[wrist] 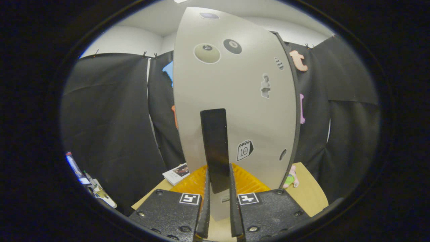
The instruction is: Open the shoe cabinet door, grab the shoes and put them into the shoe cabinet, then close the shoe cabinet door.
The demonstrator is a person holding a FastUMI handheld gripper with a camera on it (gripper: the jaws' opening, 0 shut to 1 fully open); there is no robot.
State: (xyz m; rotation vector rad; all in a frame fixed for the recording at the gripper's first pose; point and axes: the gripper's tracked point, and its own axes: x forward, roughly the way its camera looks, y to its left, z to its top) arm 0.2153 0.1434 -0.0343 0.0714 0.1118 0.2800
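Hand-held gripper [219, 201] fingers clamp the dark vertical handle [215, 148] at 12 o'clock; cabinet door [235, 101] stands directly ahead, long axis upright.

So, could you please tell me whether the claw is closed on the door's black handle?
Shut on it: the claw presses the black handle from both sides.

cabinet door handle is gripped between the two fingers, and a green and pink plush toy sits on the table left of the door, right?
Nearly. In the gripper view the gripper is shut on the dark handle of the cabinet door, but the green and pink plush toy sits on the table right of the door, not left.
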